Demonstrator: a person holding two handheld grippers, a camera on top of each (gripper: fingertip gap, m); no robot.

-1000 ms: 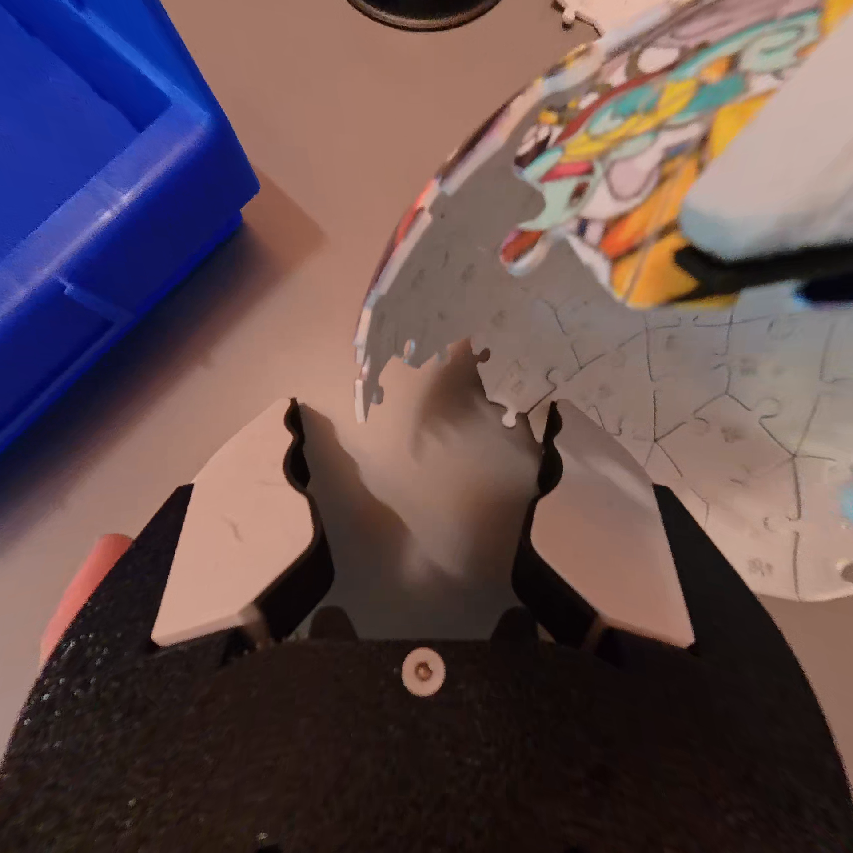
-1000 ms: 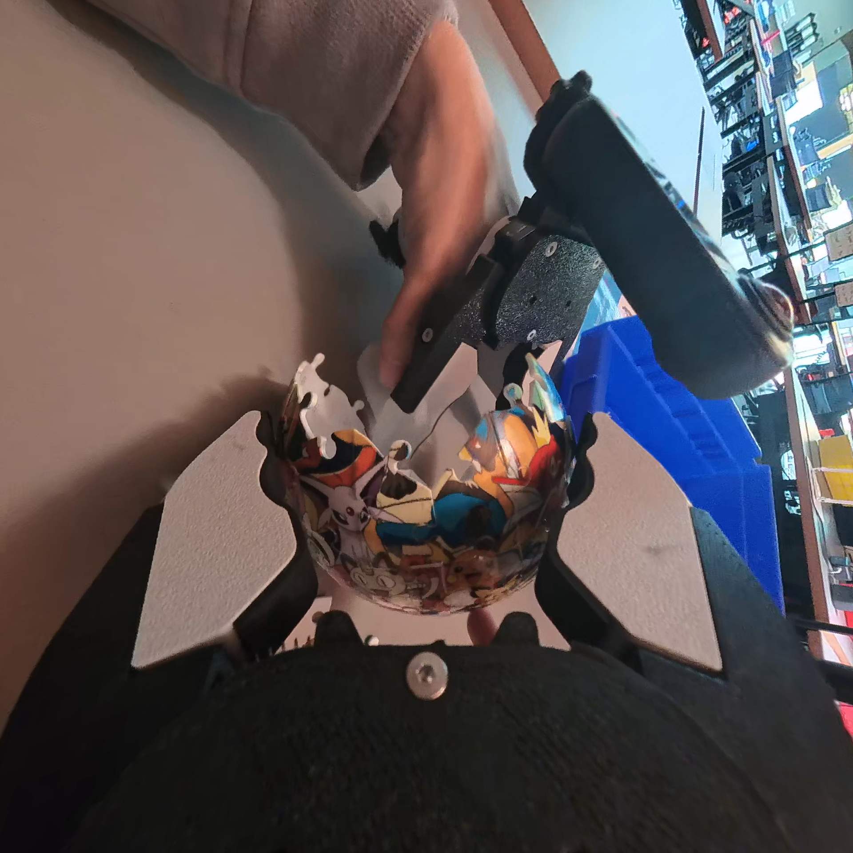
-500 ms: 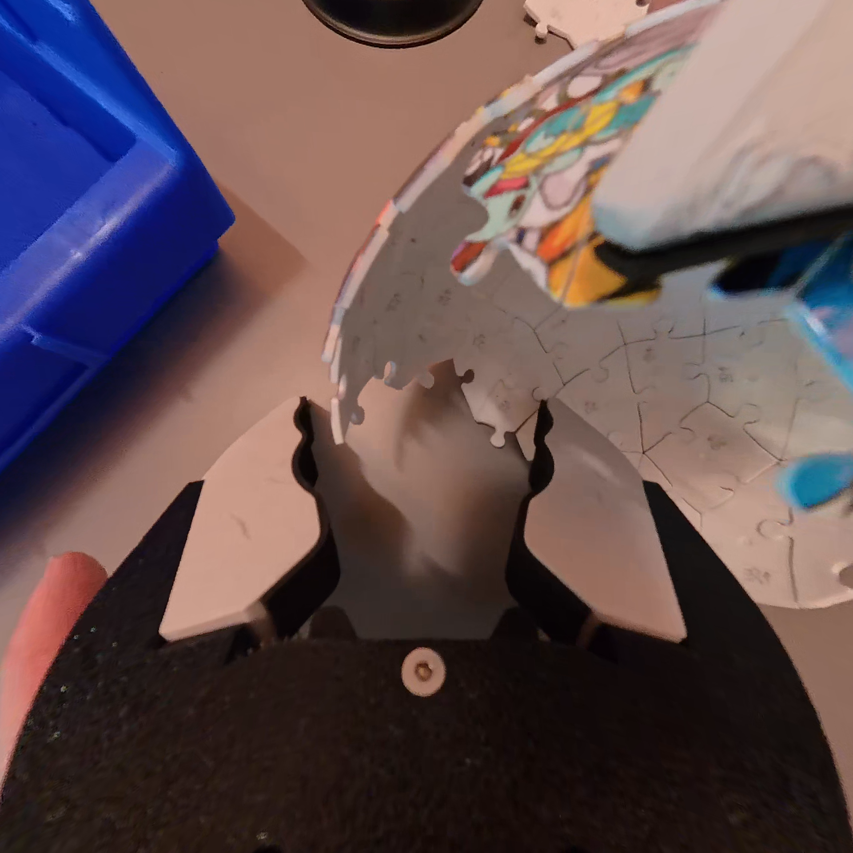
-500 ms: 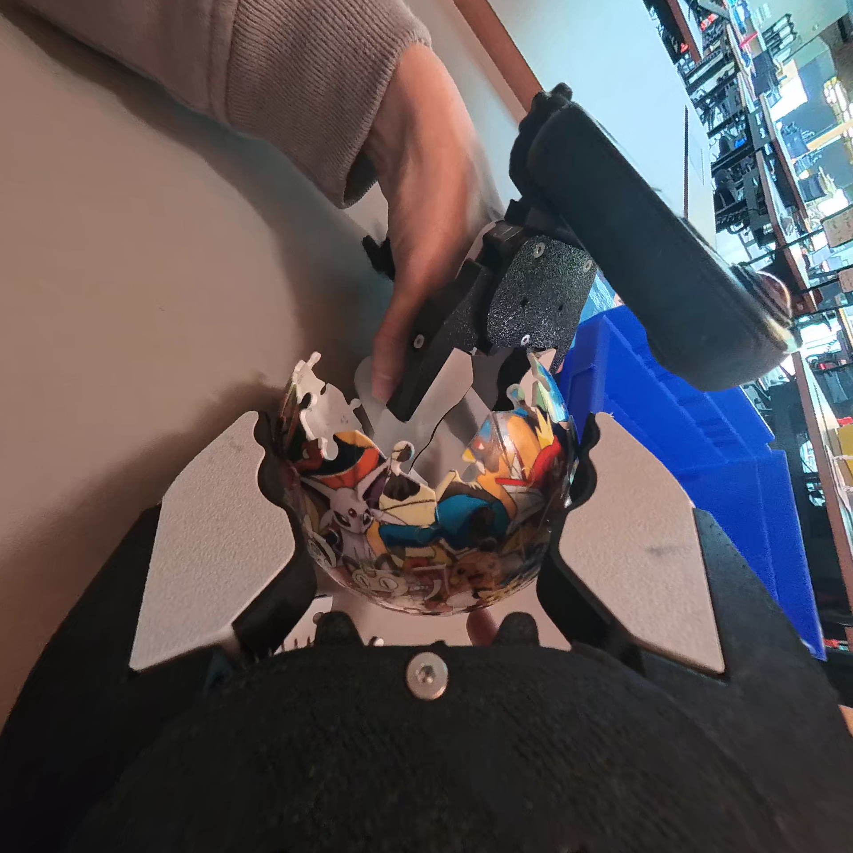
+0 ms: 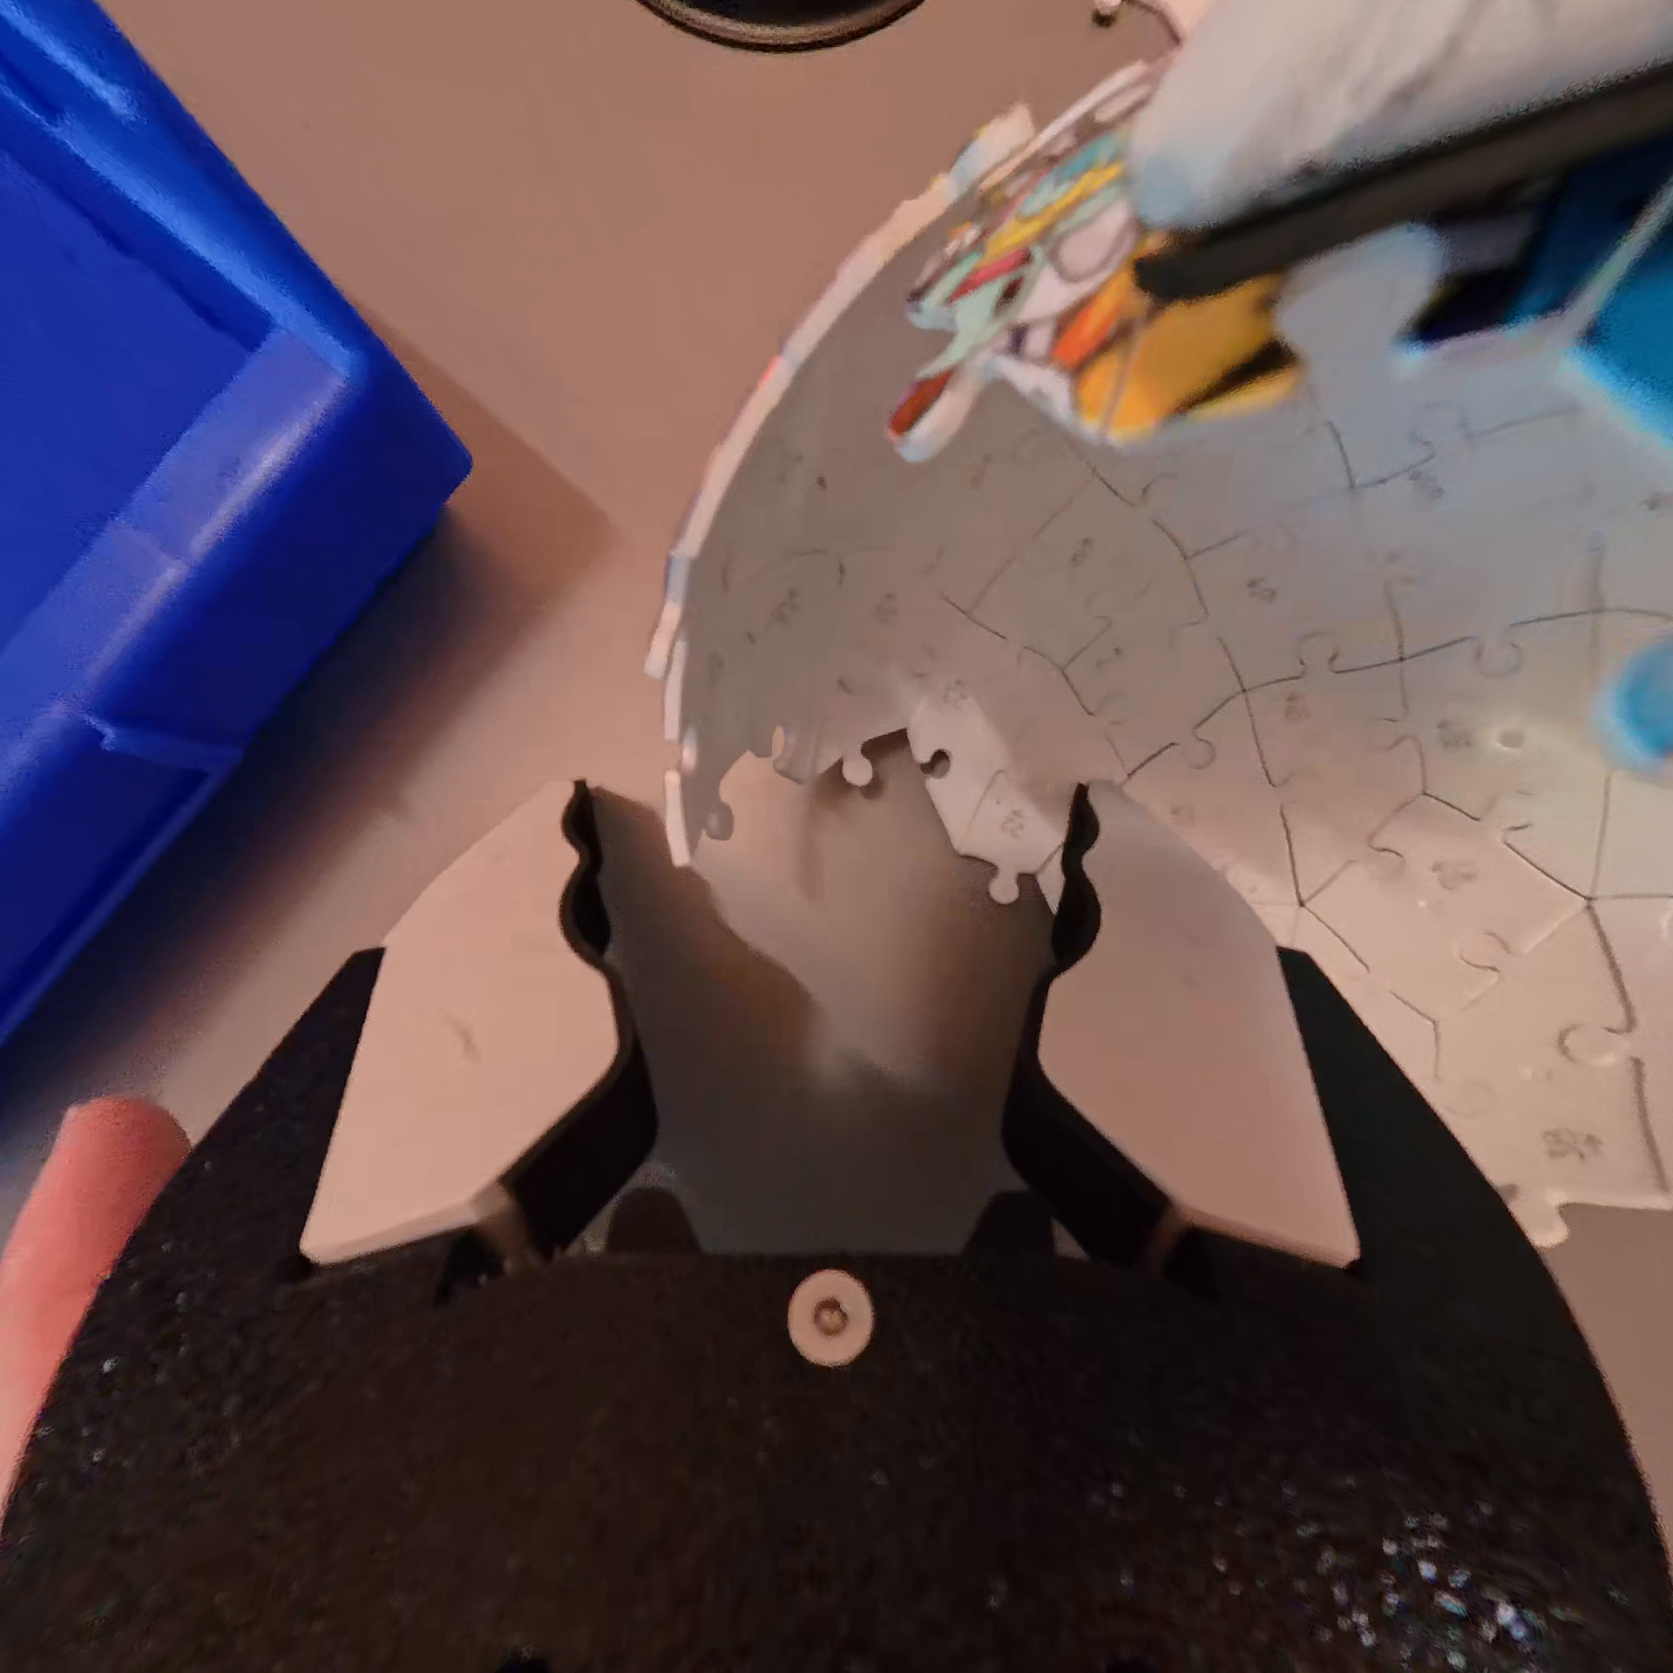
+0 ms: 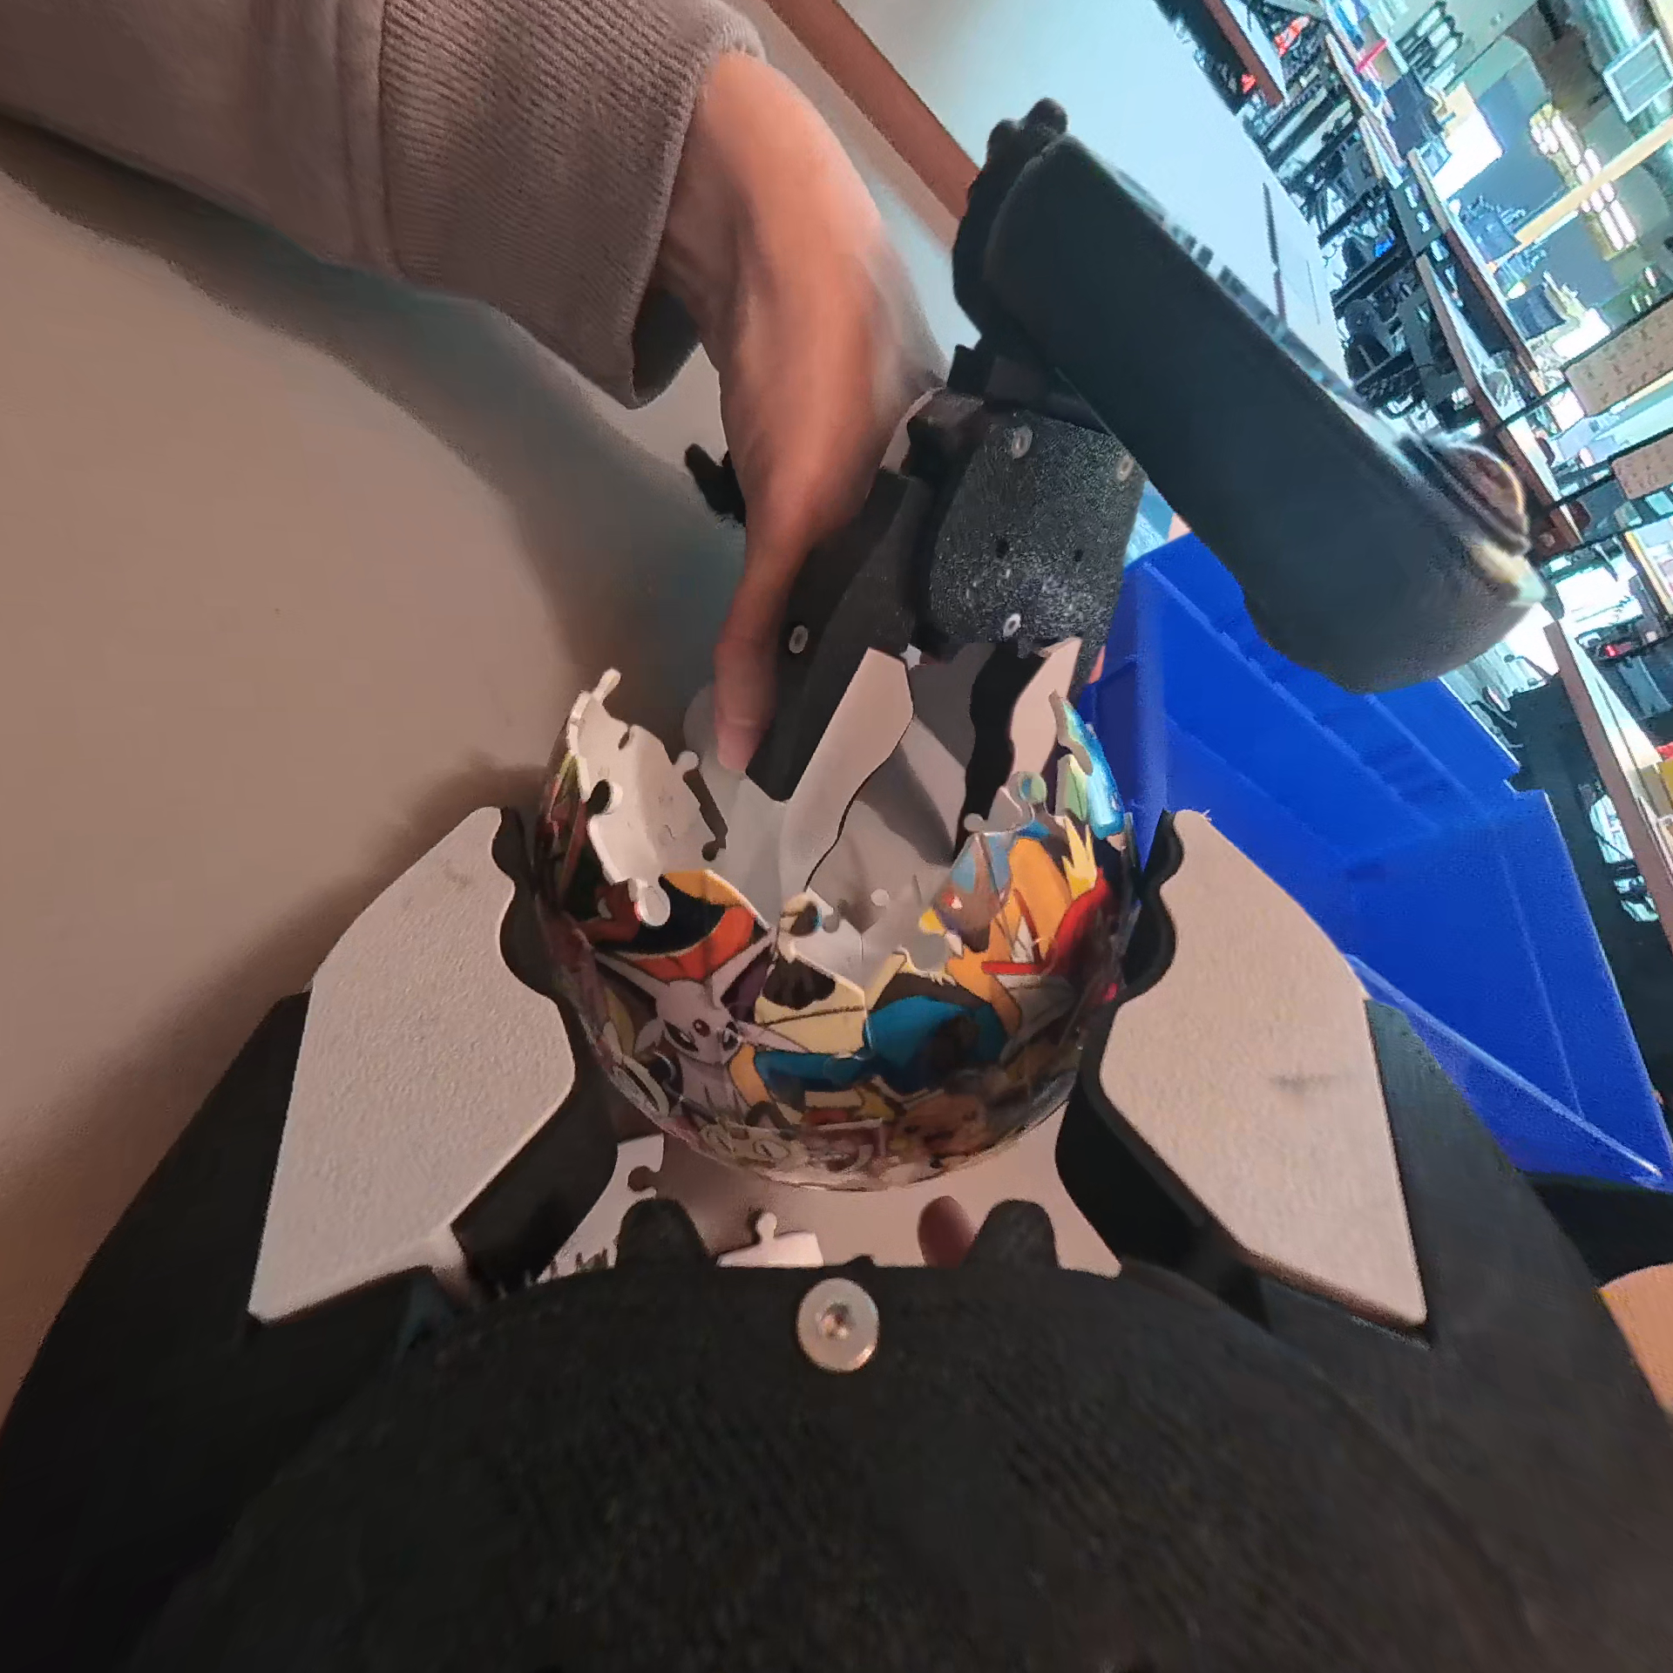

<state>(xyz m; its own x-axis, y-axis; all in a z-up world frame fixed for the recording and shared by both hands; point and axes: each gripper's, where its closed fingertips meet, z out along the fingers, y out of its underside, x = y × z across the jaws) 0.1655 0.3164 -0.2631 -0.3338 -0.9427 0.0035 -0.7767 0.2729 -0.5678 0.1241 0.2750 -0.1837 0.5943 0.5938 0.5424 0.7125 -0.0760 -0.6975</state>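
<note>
A half-sphere jigsaw shell has a colourful cartoon outside and a white inside. My right gripper is shut on it, one finger on each side, with the open side facing away. My left gripper is open at the shell's jagged rim. Loose-edged rim pieces lie between its fingertips, and its right finger touches the rim. In the right wrist view, the left gripper reaches into the shell's opening, held by a hand. A right gripper finger shows blurred at the top right of the left wrist view.
A blue plastic bin stands left of the left gripper and also shows in the right wrist view. A black round object is at the far table edge. Loose white puzzle pieces lie under the shell. Shelving fills the background.
My left gripper has moved forward, so the shell's jagged rim now sits deeper between its fingers. The right gripper keeps its hold on the shell and has shifted slightly.
</note>
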